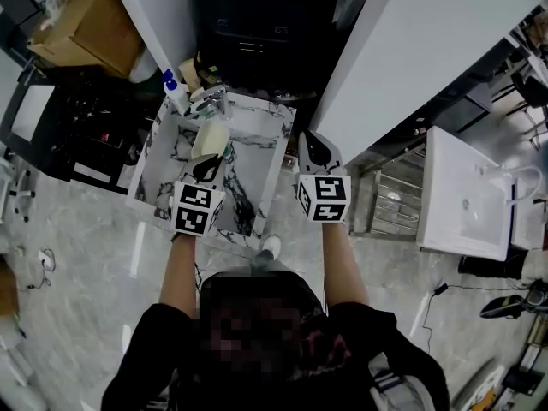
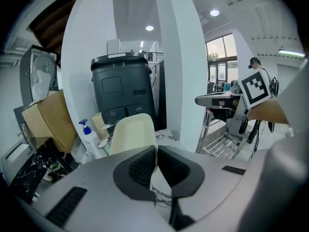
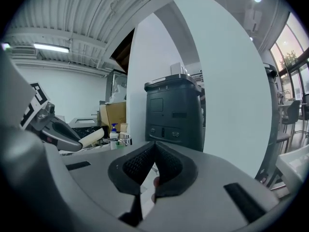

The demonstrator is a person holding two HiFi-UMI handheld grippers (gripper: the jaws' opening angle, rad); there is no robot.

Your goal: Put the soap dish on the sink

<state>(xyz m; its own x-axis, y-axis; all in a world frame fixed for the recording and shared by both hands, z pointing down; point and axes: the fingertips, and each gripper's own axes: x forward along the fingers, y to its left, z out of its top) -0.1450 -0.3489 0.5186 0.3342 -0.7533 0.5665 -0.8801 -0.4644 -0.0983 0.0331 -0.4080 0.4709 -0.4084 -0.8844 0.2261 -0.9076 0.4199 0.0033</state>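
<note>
The cream soap dish (image 1: pixel 211 139) hangs over the marble-patterned sink (image 1: pixel 267 157), tilted on edge. My left gripper (image 1: pixel 208 164) is shut on its near rim. In the left gripper view the soap dish (image 2: pixel 132 133) stands up beyond the closed pads, with my left gripper (image 2: pixel 156 153) pinching its lower edge. My right gripper (image 1: pixel 312 150) hovers just past the sink's right rim, shut with nothing held. In the right gripper view my right gripper (image 3: pixel 154 156) has its pads together, and the soap dish (image 3: pixel 92 137) shows at the left.
A faucet (image 1: pixel 211 100) and a blue-topped pump bottle (image 1: pixel 173 89) stand at the sink's far edge. A dark bin (image 1: pixel 257 24) sits behind, between white columns. A cardboard box (image 1: pixel 86 24) is far left; a metal rack (image 1: pixel 394 197) and a white basin (image 1: pixel 467 195) are right.
</note>
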